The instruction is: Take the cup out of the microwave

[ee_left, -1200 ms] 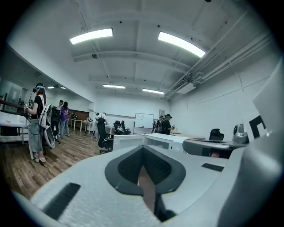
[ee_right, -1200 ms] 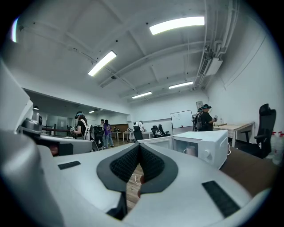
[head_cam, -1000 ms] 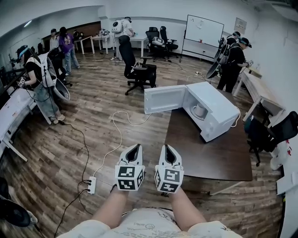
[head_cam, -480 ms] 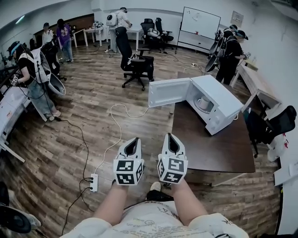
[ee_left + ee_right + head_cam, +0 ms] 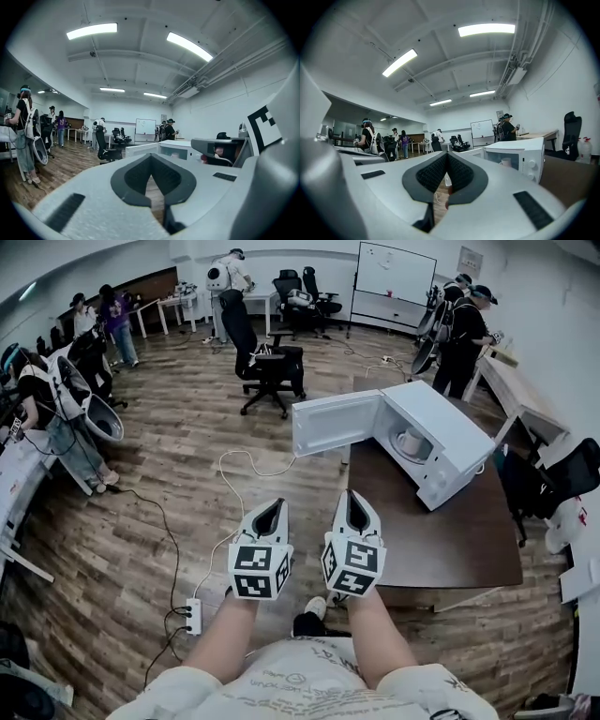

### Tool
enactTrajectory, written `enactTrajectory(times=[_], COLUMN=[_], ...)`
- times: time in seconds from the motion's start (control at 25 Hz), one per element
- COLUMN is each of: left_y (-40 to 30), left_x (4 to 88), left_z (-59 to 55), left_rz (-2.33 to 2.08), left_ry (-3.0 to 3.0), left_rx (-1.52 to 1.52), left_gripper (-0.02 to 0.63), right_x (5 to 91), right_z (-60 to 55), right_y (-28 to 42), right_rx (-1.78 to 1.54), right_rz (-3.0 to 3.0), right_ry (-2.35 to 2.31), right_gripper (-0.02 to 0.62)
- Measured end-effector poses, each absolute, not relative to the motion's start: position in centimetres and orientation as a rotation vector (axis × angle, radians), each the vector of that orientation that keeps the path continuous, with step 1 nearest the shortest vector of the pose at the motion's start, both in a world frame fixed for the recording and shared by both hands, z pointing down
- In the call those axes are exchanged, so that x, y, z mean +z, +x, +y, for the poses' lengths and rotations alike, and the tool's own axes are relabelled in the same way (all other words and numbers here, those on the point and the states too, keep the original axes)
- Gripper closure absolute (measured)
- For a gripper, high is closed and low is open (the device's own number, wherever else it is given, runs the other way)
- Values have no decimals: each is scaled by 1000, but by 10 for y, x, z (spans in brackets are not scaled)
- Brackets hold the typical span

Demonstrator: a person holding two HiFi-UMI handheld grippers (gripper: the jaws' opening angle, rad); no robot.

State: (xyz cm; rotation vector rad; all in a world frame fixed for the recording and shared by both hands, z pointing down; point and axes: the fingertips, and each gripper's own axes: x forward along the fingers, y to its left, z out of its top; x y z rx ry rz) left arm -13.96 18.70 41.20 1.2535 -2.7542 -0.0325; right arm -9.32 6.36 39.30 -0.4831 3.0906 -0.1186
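A white microwave [image 5: 448, 448] stands on a dark brown table [image 5: 450, 540] ahead and to the right, its door [image 5: 336, 423] swung open to the left. A white cup [image 5: 408, 442] sits inside the cavity. The right gripper view shows the cup [image 5: 505, 162] through the microwave [image 5: 524, 157] opening, far ahead. My left gripper [image 5: 273, 507] and right gripper [image 5: 355, 497] are held side by side over the floor, short of the table's near edge. Both are shut with nothing between the jaws. In the left gripper view, the left gripper [image 5: 150, 157] points toward the microwave [image 5: 174, 147].
A black office chair [image 5: 272, 371] stands beyond the microwave door. A white cable [image 5: 230, 493] runs across the wood floor to a power strip [image 5: 192, 618]. Several people stand around the room's edges. Another chair [image 5: 553, 493] sits right of the table.
The view has advanced toward the table, so the microwave looks nearer. Both grippers have risen slightly and stay shut.
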Motion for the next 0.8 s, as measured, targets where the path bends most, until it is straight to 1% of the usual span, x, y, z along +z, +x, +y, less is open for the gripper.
enactTrajectory(times=[0.44, 0.6, 0.8], left_y=[-212, -234, -252], left_x=[400, 402, 410], left_z=[89, 50, -16], left_rz=[-2681, -2635, -2560], left_ry=[1395, 1441, 1534], left_rx=[19, 38, 133], left_gripper=[597, 597, 597], right_x=[389, 391, 396], right_z=[-3, -37, -92], right_y=[-161, -176, -184], right_rx=[-79, -81, -95], right_rz=[3093, 3090, 3082], right_ry=[-521, -574, -672], right_gripper=[584, 584, 583])
